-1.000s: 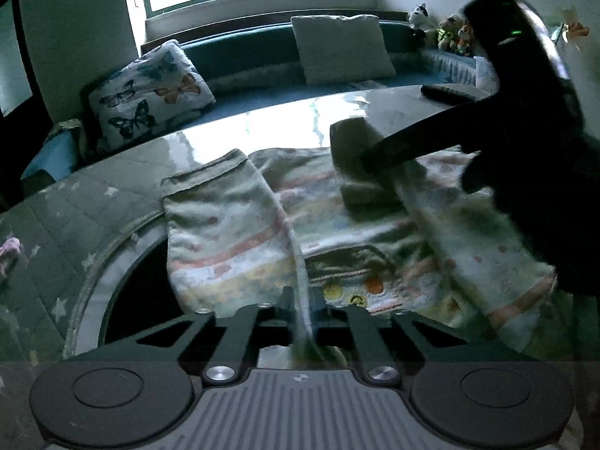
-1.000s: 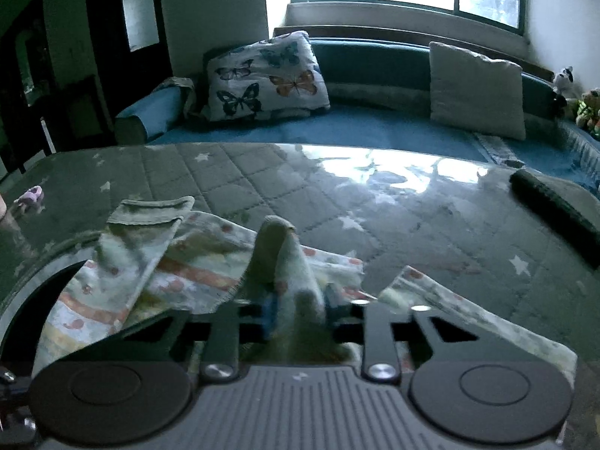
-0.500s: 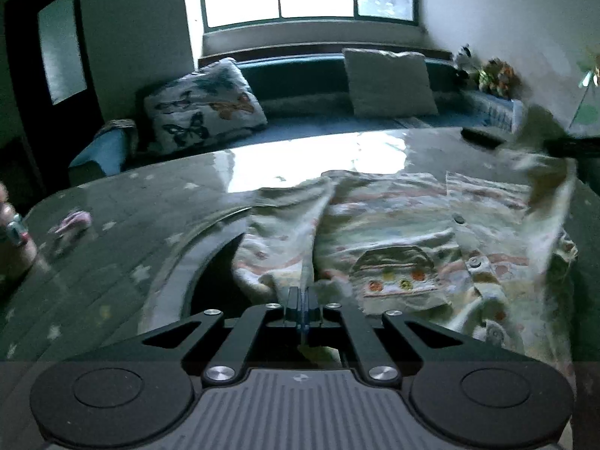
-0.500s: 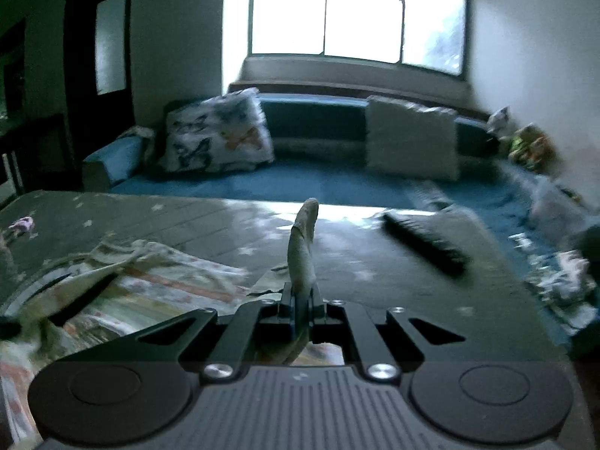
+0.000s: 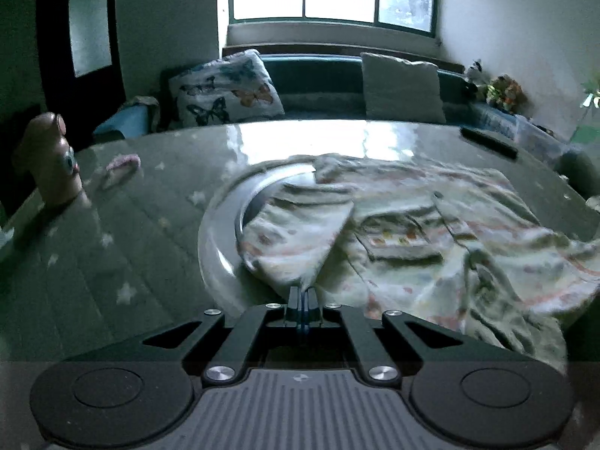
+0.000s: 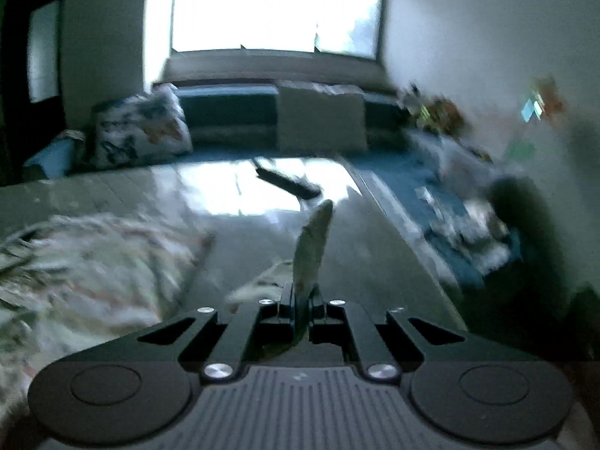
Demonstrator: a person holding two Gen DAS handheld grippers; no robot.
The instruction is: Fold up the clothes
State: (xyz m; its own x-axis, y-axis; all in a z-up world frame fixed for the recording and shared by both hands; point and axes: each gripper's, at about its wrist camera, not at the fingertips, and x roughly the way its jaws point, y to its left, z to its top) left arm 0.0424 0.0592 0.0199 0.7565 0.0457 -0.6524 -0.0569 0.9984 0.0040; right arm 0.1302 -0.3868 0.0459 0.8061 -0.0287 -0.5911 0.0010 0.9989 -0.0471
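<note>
A small pale striped shirt (image 5: pixel 442 221) with a chest pocket lies spread on the star-patterned table cover (image 5: pixel 123 247). My left gripper (image 5: pixel 302 294) is shut on the edge of its left sleeve (image 5: pixel 300 240), which is pulled taut toward me. In the right wrist view my right gripper (image 6: pixel 301 298) is shut on a fold of the shirt that sticks up between the fingers (image 6: pixel 313 240). The rest of the shirt (image 6: pixel 86 262) lies blurred to its left.
A dark remote (image 5: pixel 487 141) lies at the table's far right; it also shows in the right wrist view (image 6: pixel 288 183). A pink figure (image 5: pixel 50 161) and a small pink item (image 5: pixel 122 163) are at the far left. A sofa with cushions (image 5: pixel 225 93) runs behind the table.
Both grippers have pulled apart and back with the shirt. The shirt has opened out flat. The right gripper has swung to the table's right side and left the left view.
</note>
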